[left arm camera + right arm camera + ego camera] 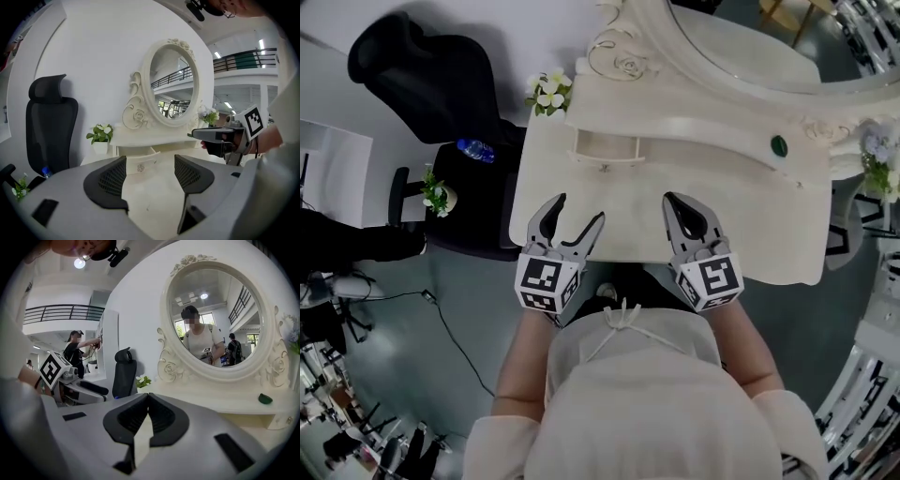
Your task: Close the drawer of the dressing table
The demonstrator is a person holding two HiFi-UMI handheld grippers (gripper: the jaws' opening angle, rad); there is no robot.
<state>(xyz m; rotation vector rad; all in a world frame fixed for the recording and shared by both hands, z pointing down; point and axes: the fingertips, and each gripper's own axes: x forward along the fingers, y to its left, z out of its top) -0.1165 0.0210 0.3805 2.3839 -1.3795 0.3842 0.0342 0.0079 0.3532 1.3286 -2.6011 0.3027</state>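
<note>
The small drawer (pixel 605 150) stands pulled out at the back of the surface (pixel 750 230) — well ahead of both grippers. The left gripper (pixel 579 208) has its fingers apart, the right gripper (pixel 673 200) has them together, and both are empty. It seems best to press the drawer front squarely at its middle — slowly, until flush.

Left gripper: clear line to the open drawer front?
Probably yes. The left gripper hovers open over bare tabletop, and nothing stands between it and the drawer straight ahead.
</note>
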